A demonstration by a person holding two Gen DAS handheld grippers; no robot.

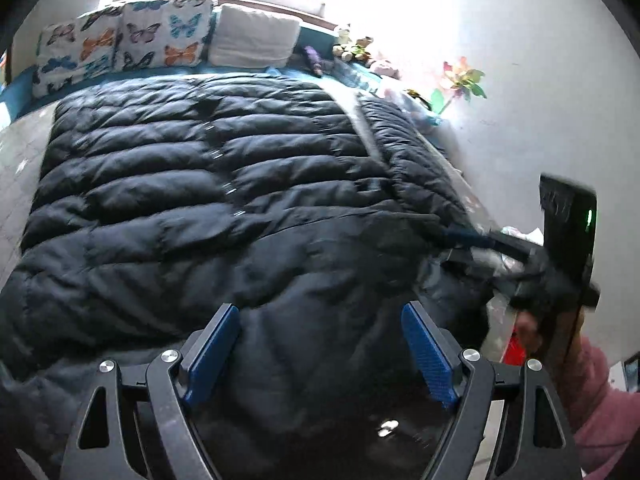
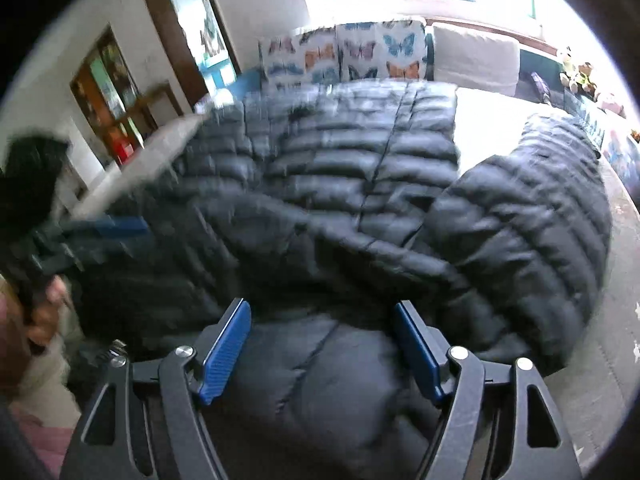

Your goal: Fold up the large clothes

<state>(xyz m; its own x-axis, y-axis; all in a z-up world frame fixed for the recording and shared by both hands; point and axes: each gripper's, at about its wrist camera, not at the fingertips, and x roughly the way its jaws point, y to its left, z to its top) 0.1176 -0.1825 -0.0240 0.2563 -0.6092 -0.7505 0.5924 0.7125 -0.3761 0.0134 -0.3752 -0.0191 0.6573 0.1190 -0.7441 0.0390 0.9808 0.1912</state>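
Jacket (image 1: 208, 184) lies spread flat on bed (image 1: 16, 136) for folding, sleeve at 2 o'clock; left tool (image 1: 320, 344) and right tool (image 2: 320, 344) both wide, empty, over near hem.

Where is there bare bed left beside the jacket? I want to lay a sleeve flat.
Bare pale bedcover shows between the black puffer jacket body and its right sleeve, and along the bed's left edge. The head end is crowded: butterfly pillows, soft toys.
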